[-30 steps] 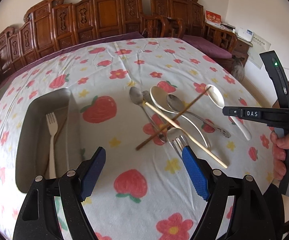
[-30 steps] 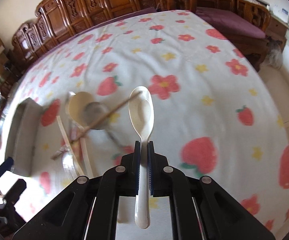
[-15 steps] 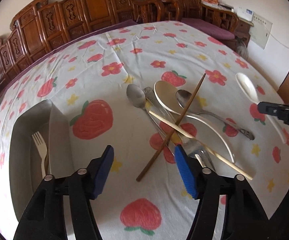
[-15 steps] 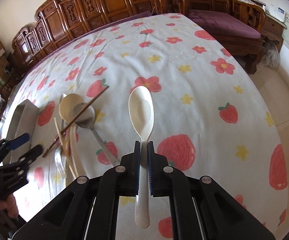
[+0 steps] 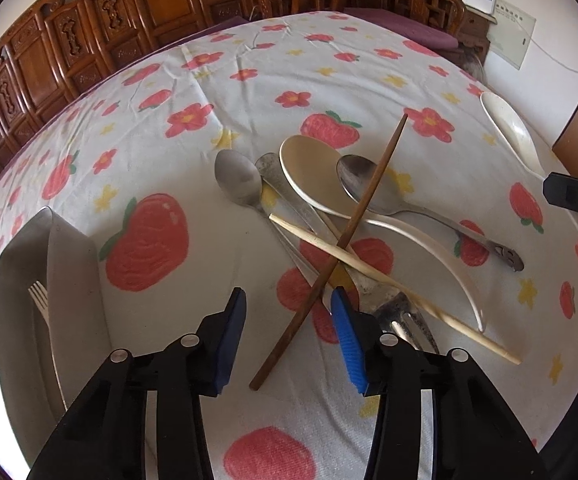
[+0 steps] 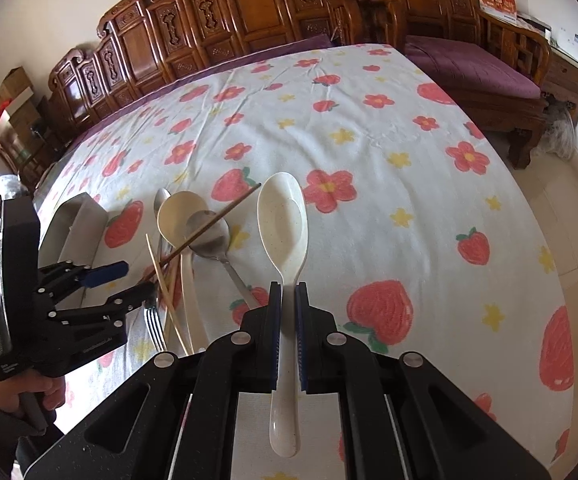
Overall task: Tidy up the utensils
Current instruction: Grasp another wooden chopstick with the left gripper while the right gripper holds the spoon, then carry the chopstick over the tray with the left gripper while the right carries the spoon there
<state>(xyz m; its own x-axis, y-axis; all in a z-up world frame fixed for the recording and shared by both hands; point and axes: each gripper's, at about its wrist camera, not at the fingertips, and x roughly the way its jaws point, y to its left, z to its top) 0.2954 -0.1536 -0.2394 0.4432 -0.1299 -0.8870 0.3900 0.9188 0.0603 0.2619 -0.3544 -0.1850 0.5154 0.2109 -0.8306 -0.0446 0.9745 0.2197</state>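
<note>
The dark chopstick [image 5: 341, 240] lies across the pile at the table's centre, its near end between the closing left gripper [image 5: 289, 336], untouched. At eight o'clock, the tray [image 5: 71, 264] holds one fork [image 5: 41, 300]. The right gripper [image 6: 287, 320] pinches a white spoon [image 6: 283, 232]. Most utensils remain unsorted.

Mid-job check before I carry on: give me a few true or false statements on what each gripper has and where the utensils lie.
1. The right gripper is clamped on a white spoon. True.
2. The left gripper already grips the dark chopstick. False: its jaws are closing with the chopstick between them, pads not yet on it.
3. The dark chopstick crosses over the pale chopstick. True.
4. The grey tray is bare. False: a white fork lies in it.
5. The metal fork lies in the tray. False: it lies on the tablecloth in the pile.
</note>
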